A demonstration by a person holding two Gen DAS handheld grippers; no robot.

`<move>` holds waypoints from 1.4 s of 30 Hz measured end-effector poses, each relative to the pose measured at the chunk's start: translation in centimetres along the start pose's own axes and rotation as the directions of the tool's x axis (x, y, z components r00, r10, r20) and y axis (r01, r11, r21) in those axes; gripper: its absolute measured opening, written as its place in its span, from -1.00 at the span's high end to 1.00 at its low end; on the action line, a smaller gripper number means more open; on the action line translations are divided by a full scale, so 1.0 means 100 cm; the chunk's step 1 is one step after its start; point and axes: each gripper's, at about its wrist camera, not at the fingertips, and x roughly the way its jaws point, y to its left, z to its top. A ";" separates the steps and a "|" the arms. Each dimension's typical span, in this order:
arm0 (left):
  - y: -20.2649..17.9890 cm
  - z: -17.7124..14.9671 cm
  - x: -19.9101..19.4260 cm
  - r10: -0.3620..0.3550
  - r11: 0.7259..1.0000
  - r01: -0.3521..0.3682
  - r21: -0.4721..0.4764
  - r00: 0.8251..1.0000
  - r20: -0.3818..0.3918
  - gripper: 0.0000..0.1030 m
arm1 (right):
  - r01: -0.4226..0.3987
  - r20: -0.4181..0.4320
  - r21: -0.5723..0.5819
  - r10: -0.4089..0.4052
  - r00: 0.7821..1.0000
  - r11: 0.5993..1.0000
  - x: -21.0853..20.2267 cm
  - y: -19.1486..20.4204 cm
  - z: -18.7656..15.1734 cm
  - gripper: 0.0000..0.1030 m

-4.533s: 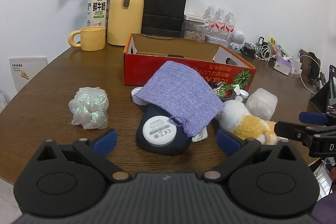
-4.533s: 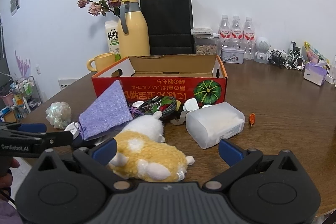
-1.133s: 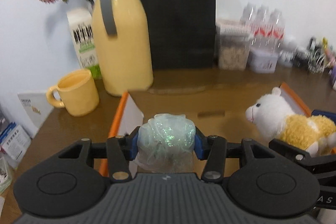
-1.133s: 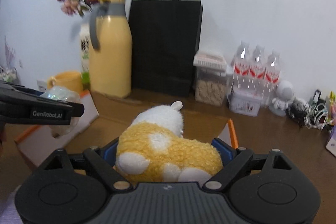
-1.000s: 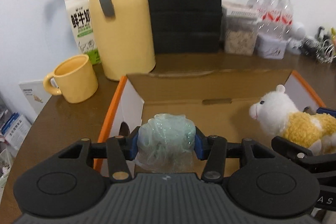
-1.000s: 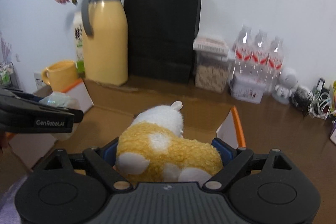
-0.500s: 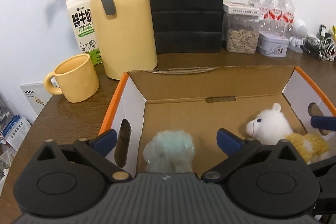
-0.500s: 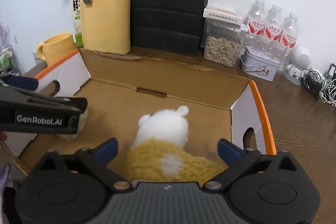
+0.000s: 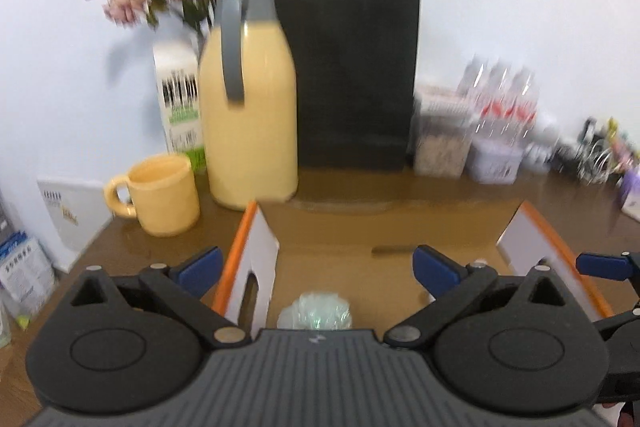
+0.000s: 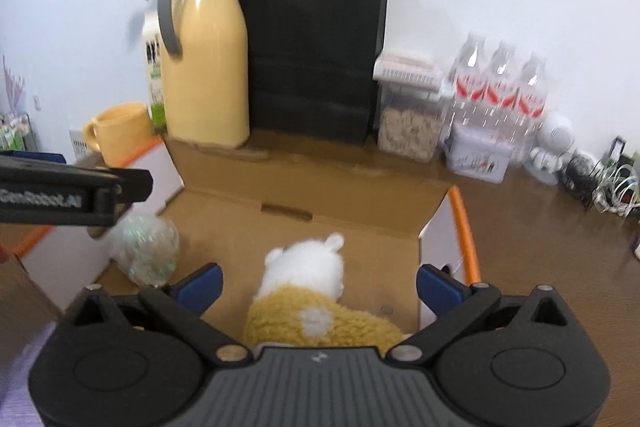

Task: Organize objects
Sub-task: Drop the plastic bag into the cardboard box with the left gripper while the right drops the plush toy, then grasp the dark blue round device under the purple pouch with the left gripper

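While both tongs hang over the open cardboard box (image 10: 304, 187), nothing is gripped in either. At the left edge of the right wrist view the left tongs (image 10: 80, 193) reach in as a dark bar above the iridescent crinkled bundle (image 10: 146, 251), which lies on the box floor in the lower left, against the white side wall. In the left wrist view those left tongs (image 9: 316, 265) stand spread to their widest, having just been opening, and the bundle (image 9: 316, 315) sits low between them, touched by neither blue pad. Further right in the right wrist view, the plush sheep (image 10: 316, 299), white-headed and yellow-bodied, rests on the box floor at lower centre, facing away. The right tongs (image 10: 318, 285) are likewise fully spread after just opening, with the sheep between the pads but clear of both. Behind the box, on the counter (image 10: 540, 235), stand a yellow mug (image 10: 116, 131), a yellow jug (image 10: 204, 67), a black paper bag (image 10: 316, 39) and water bottles (image 10: 500, 87).
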 end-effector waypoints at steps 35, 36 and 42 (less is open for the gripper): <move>0.045 -0.169 -0.153 -0.080 0.995 0.083 0.049 0.994 -0.070 -1.00 | -0.009 0.048 0.078 0.005 0.999 0.997 -0.162 0.003 -0.175 -1.00; 0.045 -0.171 -0.153 -0.081 0.995 0.085 0.052 0.994 -0.075 -1.00 | -0.007 0.047 0.079 0.004 0.999 0.997 -0.162 0.003 -0.176 -1.00; 0.042 -0.178 -0.159 -0.103 0.990 0.109 0.094 0.992 -0.067 -0.71 | -0.020 0.051 0.074 0.016 0.999 0.997 -0.162 0.006 -0.176 -1.00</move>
